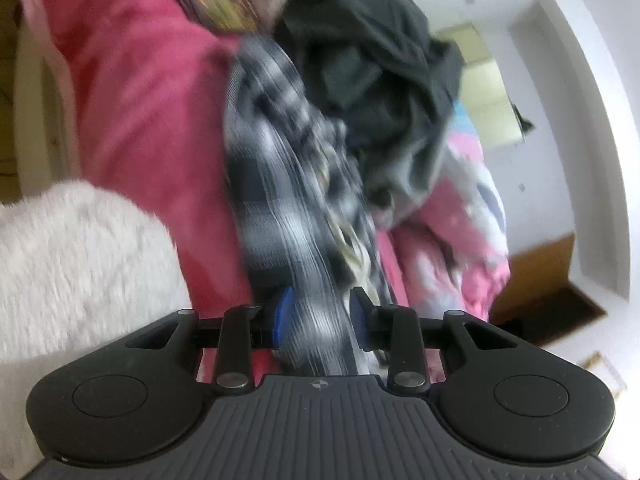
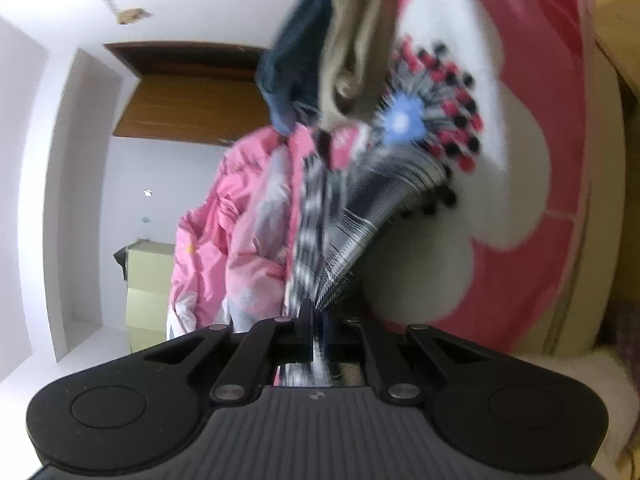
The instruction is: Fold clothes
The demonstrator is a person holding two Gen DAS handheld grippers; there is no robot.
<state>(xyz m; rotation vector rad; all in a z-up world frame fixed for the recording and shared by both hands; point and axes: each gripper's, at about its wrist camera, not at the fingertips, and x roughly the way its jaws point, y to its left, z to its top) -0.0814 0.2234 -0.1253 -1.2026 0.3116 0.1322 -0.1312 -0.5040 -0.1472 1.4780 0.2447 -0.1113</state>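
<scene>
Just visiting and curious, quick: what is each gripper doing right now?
Left gripper: open, plaid cloth passing loosely between its pads.
Right gripper: closed, pinching the same plaid cloth.

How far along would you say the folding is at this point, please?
Done: nothing looks folded; the dark grey garment lies crumpled on the pink floral blanket. In hand: the right tool is shut on the black-and-white plaid shirt; the left tool stands open with that shirt's cloth between its pads. Left: folding the shirt, then the dark garment and the beige cloth.
</scene>
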